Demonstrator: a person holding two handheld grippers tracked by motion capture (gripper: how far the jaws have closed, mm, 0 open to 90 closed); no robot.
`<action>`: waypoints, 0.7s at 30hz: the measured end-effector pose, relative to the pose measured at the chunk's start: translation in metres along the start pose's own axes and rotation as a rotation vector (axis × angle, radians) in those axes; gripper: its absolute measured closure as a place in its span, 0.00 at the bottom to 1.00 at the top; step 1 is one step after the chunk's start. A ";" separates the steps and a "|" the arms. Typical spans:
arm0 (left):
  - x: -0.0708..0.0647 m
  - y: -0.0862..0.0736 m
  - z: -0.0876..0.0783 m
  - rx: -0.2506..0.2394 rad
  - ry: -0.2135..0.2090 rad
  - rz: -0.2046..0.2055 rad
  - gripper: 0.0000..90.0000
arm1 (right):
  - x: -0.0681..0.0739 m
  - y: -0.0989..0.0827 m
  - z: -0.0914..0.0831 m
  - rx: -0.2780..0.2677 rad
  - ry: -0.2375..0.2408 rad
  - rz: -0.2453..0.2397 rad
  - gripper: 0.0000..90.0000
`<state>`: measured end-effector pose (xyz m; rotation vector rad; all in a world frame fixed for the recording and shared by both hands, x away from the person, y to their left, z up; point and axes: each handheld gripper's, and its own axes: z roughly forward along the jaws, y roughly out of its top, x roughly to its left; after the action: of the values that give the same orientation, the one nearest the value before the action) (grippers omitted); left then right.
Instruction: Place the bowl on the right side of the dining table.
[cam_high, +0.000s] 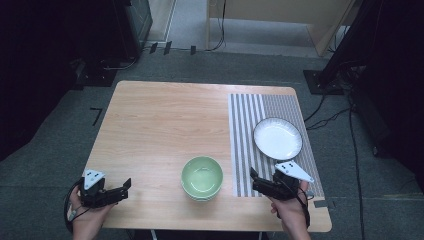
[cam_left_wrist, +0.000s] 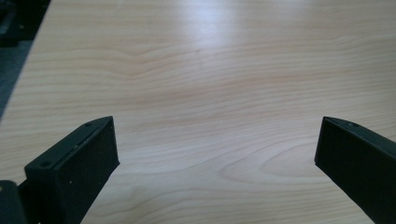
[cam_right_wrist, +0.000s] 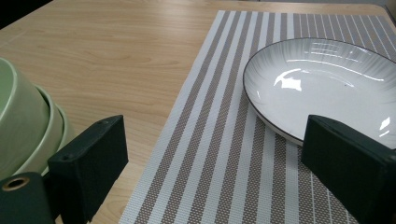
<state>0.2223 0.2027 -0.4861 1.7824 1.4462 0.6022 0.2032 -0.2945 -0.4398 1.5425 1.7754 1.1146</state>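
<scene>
A stack of pale green bowls (cam_high: 202, 177) (cam_right_wrist: 23, 126) stands near the table's front edge, at the middle. A white plate with a dark rim (cam_high: 277, 138) (cam_right_wrist: 322, 79) lies on a striped placemat (cam_high: 250, 130) (cam_right_wrist: 224, 140) at the right. My right gripper (cam_high: 255, 181) (cam_right_wrist: 212, 135) is open over the placemat's front end, between the bowls and the plate, with nothing in it. My left gripper (cam_high: 125, 189) (cam_left_wrist: 215, 135) is open at the front left corner over bare wood, holding nothing.
The wooden table (cam_high: 165, 120) stands on grey carpet. Dark equipment stands and cables (cam_high: 330, 115) lie on the floor to the right and at the back. Bare wood spreads across the left and middle of the tabletop.
</scene>
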 end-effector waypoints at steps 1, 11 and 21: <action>-0.003 0.002 -0.001 -0.004 -0.011 -0.002 0.00 | 0.001 0.001 0.000 -0.001 0.003 -0.001 0.08; -0.029 0.018 -0.006 -0.045 -0.096 0.012 0.00 | 0.009 0.005 0.003 0.005 0.020 -0.011 0.08; -0.043 0.027 -0.005 -0.075 -0.131 0.041 0.00 | 0.015 0.008 0.005 0.003 0.027 -0.018 0.08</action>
<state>0.2239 0.1610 -0.4576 1.7627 1.2851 0.5426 0.2086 -0.2783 -0.4336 1.5167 1.8066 1.1298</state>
